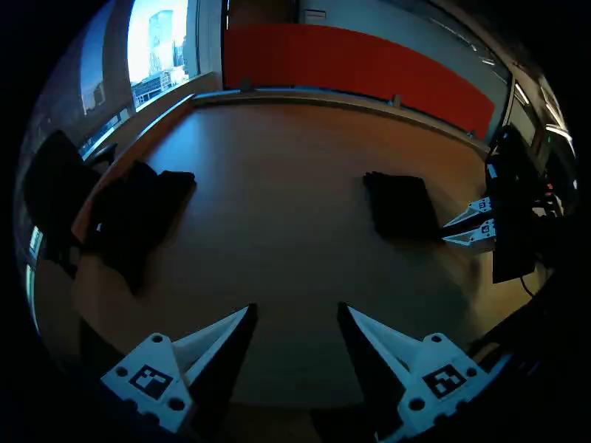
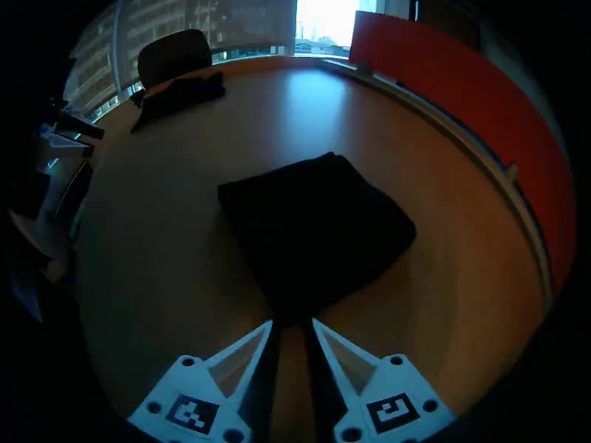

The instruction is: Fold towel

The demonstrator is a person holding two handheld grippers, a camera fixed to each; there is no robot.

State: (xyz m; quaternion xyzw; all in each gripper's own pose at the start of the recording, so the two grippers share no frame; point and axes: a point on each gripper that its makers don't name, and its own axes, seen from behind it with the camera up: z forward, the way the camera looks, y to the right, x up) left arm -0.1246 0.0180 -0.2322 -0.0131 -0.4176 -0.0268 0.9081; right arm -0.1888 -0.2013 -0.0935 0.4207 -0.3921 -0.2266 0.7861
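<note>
Lying folded mid-frame on the tabletop [image 2: 170, 244], the dark towel [image 2: 318, 221] touches the right tool's [image 2: 294, 323] narrowly parted tips; I cannot tell whether they grip it. The left tool [image 1: 297, 306] gapes open, lower centre.

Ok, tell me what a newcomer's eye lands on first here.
The dark folded towel lies in the middle of the table, just ahead of the right gripper, whose jaws stand narrowly apart at its near edge. Then comes the bright red panel along the table's far side, and a dark cloth heap at the end near the window.
</note>
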